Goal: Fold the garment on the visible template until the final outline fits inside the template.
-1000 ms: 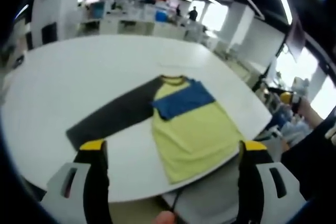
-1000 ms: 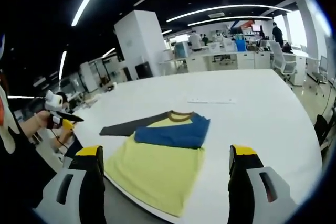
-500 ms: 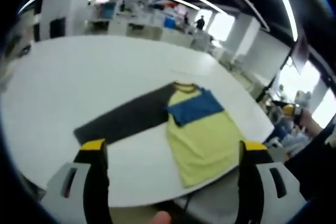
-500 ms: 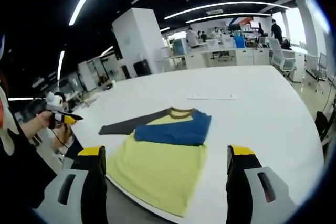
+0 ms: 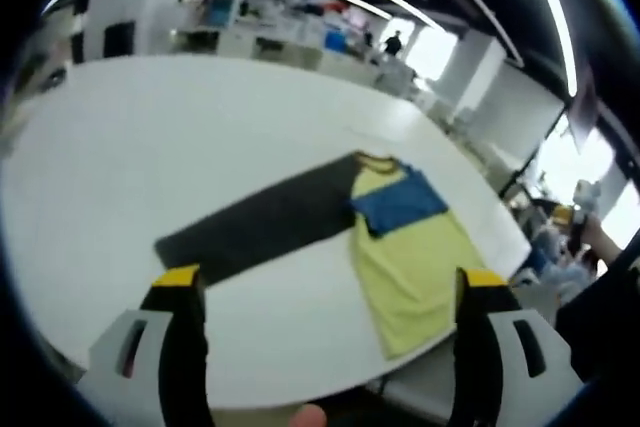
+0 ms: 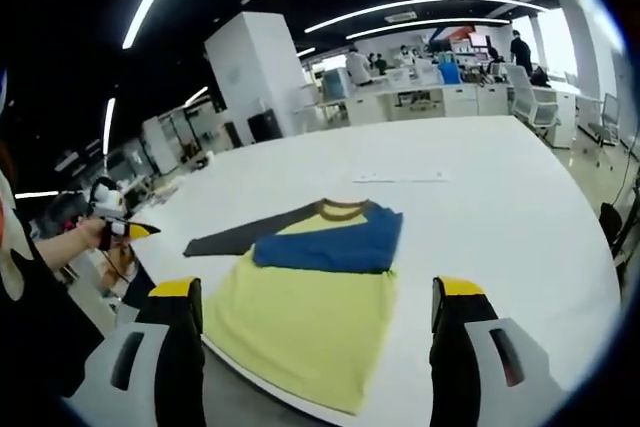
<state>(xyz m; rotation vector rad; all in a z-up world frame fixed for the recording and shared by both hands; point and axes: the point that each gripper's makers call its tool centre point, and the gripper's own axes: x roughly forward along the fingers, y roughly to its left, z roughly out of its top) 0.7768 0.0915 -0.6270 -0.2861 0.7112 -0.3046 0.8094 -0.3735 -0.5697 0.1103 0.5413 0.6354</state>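
Garment [image 5: 400,247] flat on the white table [image 5: 150,147], and you're holding off it with both tools. Your left gripper [image 5: 325,292] has its jaws spread wide, nothing between them, and it hangs above the near edge of the table. In the left gripper view the yellow body runs toward the table edge, the blue sleeve [image 5: 400,202] is folded across the chest, and the dark sleeve [image 5: 260,222] stretches out long and flat to the side.

Over to your right gripper [image 6: 315,302]: jaws parted just as wide, also empty, also clear of the cloth. From here the garment [image 6: 300,307] lies with its hem nearest you and the brown collar [image 6: 343,209] at the far end. Blue sleeve [image 6: 330,245] across the upper body, dark sleeve [image 6: 235,237] pointing out toward your other hand. That left gripper [image 6: 120,229] shows at the edge of the right gripper view, held up off the table. No template outline I can make out on the tabletop.
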